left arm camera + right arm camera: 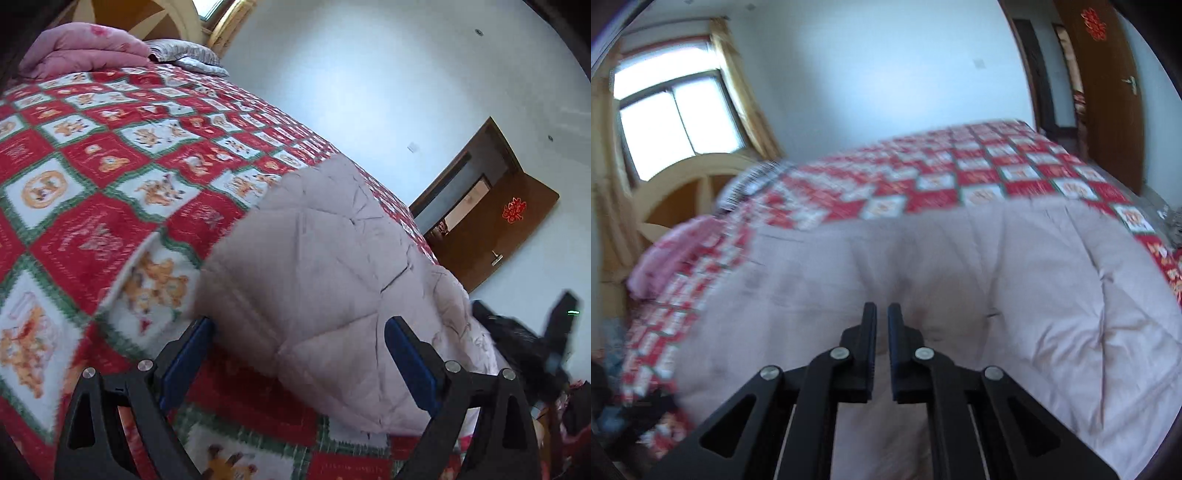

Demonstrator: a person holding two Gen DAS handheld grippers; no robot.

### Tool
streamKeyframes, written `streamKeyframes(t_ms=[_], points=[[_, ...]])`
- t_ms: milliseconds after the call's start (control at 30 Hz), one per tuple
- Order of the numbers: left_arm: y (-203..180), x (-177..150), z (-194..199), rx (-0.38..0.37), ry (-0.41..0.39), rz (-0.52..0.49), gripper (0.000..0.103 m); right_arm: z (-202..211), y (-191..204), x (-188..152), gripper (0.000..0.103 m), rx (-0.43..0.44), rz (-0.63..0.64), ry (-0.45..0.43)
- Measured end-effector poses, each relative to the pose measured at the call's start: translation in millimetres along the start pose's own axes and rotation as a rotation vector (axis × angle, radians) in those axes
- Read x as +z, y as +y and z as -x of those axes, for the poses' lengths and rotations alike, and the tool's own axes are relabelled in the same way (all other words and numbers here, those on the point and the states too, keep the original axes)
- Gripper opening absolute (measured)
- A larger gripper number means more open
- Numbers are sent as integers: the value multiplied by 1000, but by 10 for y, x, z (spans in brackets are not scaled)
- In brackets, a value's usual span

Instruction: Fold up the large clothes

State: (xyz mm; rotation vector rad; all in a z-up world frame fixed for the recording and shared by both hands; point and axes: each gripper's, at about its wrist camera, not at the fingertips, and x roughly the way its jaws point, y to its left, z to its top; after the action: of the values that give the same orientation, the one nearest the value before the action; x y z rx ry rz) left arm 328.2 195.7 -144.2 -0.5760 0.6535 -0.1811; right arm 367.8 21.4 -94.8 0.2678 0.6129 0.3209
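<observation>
A pale pink quilted garment (332,280) lies spread on a bed with a red, white and green patterned cover (110,166). My left gripper (299,332) is open, its blue-padded fingers either side of the garment's near corner, just above the cover. In the right wrist view the same garment (1015,295) fills the foreground. My right gripper (882,314) has its jaws nearly together just over the fabric; the view is blurred and I cannot see cloth pinched between them. The right gripper also shows dark and blurred at the right edge of the left wrist view (554,332).
A pink folded quilt (88,48) and a striped pillow (188,55) lie at the head of the bed by a wooden headboard (687,177). A brown door (495,221) stands open beyond the bed's foot. A window (676,122) with curtains is behind the headboard.
</observation>
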Motion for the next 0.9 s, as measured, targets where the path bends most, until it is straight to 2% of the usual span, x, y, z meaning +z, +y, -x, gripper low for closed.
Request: streamKeyframes(t_ms=[33,133,167,200,300,400,467,567,733,833,900], points=[[-20,6,-73,28,-13,6,94,5,72,-38,8,15,9,13],[-7,34,-153,49,-54,30,95,-240,196,-215,8,28,14,96],[9,34,-151,51,-62,34,95,-441,176,-344,8,5,4,157],[31,34,-129,51,-66,35,95,-601,109,-461,3,-11,-15,201],[81,25,-102,38,-69,24,95,-653,-32,-574,1,32,-84,169],[203,13,-52,82,-66,75,95,-678,-109,-560,0,65,-126,175],[299,-67,93,96,-111,144,95,-673,-91,-563,0,62,-121,170],[368,-172,184,101,-160,192,95,-665,-65,-572,0,57,-112,160],[199,-21,-114,25,-128,167,96,-616,-75,-601,0,52,-105,157],[74,86,-364,92,-109,91,98,-614,-59,-625,0,44,-96,157],[124,109,-455,77,-110,122,98,-614,-51,-630,0,36,-87,158]])
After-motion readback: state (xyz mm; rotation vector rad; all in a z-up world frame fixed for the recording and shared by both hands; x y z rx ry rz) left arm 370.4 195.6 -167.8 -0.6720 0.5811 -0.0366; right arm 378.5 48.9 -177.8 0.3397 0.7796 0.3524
